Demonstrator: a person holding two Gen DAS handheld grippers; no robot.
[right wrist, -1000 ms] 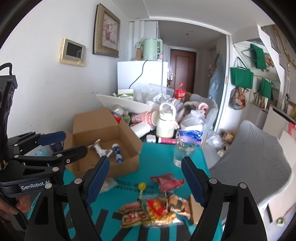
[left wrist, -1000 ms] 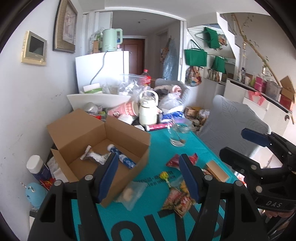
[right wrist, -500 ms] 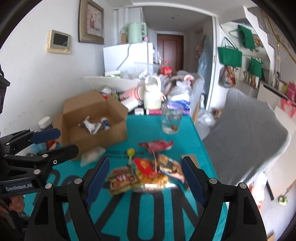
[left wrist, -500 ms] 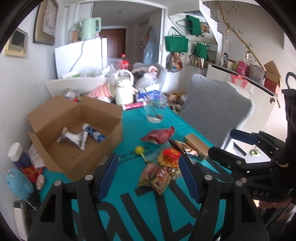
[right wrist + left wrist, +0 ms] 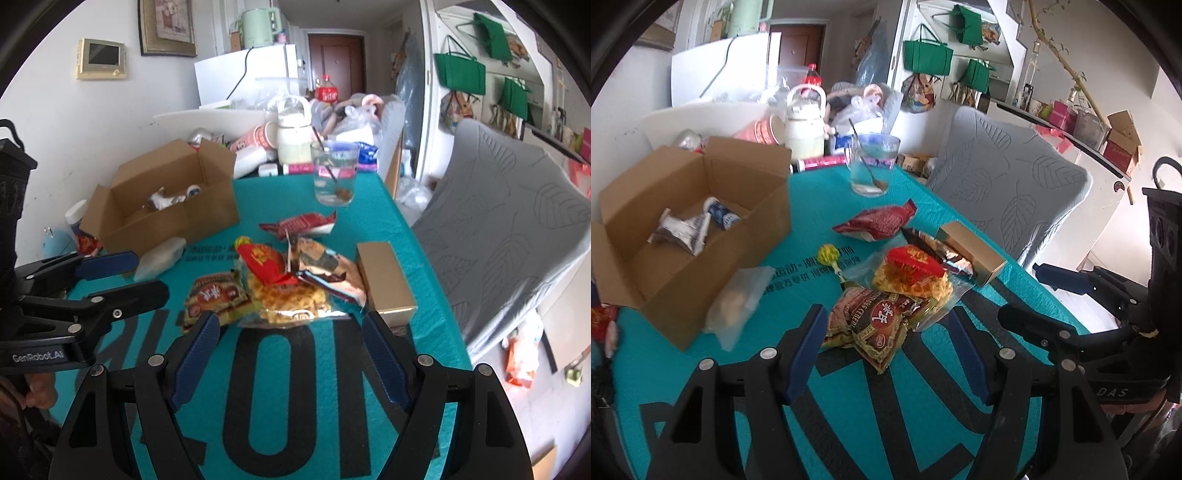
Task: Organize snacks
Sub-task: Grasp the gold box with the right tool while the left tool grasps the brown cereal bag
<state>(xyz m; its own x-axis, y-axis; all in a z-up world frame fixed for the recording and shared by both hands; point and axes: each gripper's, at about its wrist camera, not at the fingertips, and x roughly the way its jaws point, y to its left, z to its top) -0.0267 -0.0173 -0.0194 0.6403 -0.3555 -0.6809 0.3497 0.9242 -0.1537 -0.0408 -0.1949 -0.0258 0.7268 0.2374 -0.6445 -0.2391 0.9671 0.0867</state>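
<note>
An open cardboard box (image 5: 683, 221) (image 5: 173, 210) with wrapped snacks inside stands at the left of the teal table. A clear bag (image 5: 738, 299) leans on its front. A pile of snacks lies mid-table: a dark cereal pack (image 5: 875, 325) (image 5: 214, 295), a red and yellow pack (image 5: 912, 273) (image 5: 273, 280), a red pack (image 5: 879, 223), a lollipop (image 5: 829, 254) and a gold box (image 5: 971, 251) (image 5: 386, 280). My left gripper (image 5: 886, 347) is open just before the cereal pack. My right gripper (image 5: 288, 350) is open just before the pile.
A glass with a spoon (image 5: 871, 166) stands behind the snacks. Cups, a white kettle (image 5: 807, 122) and bags crowd the table's far end. A grey chair (image 5: 1008, 192) stands at the right edge of the table. A wall runs along the left.
Both grippers have pulled back and tilted down toward the snack pile. The box has shifted left in view. Both stay open and empty.
</note>
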